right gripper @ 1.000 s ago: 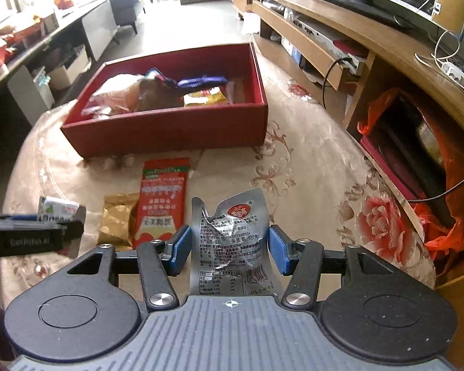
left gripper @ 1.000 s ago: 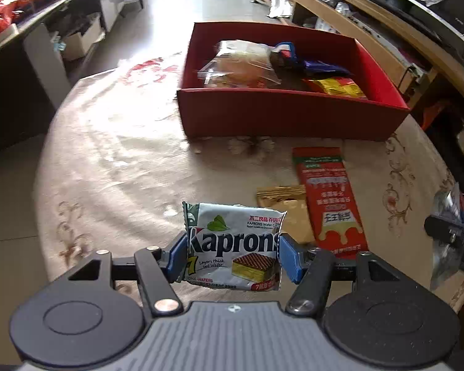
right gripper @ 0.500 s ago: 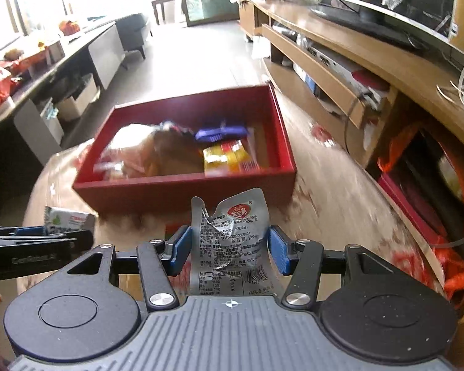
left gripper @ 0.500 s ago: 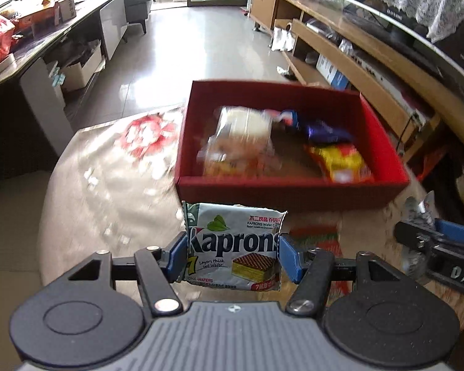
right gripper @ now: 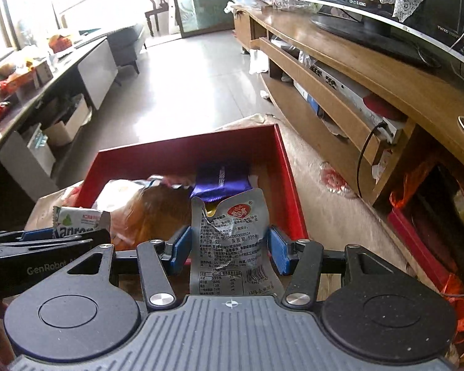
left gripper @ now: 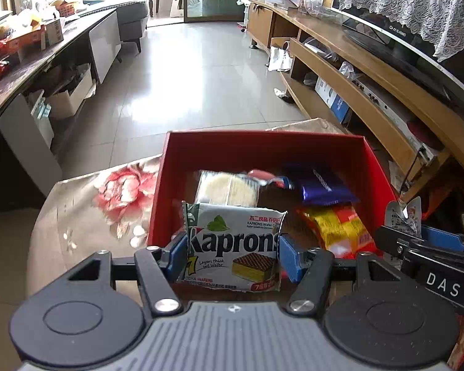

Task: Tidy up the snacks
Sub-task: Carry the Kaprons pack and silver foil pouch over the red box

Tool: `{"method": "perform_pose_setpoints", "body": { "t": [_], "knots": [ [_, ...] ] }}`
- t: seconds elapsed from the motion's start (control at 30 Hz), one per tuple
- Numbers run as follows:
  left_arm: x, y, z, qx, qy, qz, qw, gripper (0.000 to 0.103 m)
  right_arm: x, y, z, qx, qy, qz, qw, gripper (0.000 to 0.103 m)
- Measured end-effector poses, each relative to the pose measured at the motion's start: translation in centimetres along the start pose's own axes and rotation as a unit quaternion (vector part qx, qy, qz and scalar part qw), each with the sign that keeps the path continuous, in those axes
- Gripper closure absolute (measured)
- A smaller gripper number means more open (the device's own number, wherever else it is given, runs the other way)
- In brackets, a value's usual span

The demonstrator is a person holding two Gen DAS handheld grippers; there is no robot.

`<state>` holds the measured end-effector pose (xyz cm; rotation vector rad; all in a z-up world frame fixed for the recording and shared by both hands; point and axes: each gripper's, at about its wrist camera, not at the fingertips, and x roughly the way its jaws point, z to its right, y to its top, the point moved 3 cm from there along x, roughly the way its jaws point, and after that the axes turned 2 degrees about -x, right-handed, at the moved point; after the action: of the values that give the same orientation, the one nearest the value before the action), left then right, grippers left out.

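Observation:
My left gripper [left gripper: 230, 255] is shut on a white Kaprons wafer pack [left gripper: 233, 245], held over the near wall of the red box [left gripper: 263, 147]. My right gripper [right gripper: 229, 249] is shut on a crumpled silver snack pouch [right gripper: 230, 241], also over the box's near part [right gripper: 185, 154]. Inside the box lie a clear pack of pale biscuits [left gripper: 227, 188], a purple packet [left gripper: 321, 184] and a yellow-red packet [left gripper: 337, 225]. In the left wrist view the right gripper [left gripper: 423, 247] shows at the right with the pouch; in the right wrist view the left gripper [right gripper: 43, 241] shows at the left with the wafer pack [right gripper: 77, 221].
The box stands on a round table with a flowered beige cloth [left gripper: 108, 198]. A wooden TV cabinet [right gripper: 371, 83] runs along the right, with orange bags [right gripper: 433, 204] at its foot. A dark counter [left gripper: 46, 61] lines the left, and tiled floor [left gripper: 195, 71] lies beyond.
Both grippers have moved forward and a little up, from over the table's front to over the red box. The snacks on the cloth have dropped out of view. Each grip stays the same.

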<state>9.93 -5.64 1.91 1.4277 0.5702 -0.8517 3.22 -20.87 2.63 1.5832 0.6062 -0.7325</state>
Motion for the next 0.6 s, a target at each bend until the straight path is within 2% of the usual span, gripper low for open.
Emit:
{"method": "perform_pose_setpoints", "body": {
  "t": [0.23, 0.6],
  "knots": [
    [1.7, 1.4, 0.6, 0.011, 0.015, 0.007, 0.9998, 0.043, 1.7, 1.3, -0.4, -0.021, -0.021, 0.000, 1.000, 0.042],
    [3.7, 1.8, 2.0, 0.035, 0.029, 0.008, 0.9989, 0.043, 4.3, 1.8, -0.1, -0.028, -0.034, -0.016, 0.999, 0.042]
  ]
}}
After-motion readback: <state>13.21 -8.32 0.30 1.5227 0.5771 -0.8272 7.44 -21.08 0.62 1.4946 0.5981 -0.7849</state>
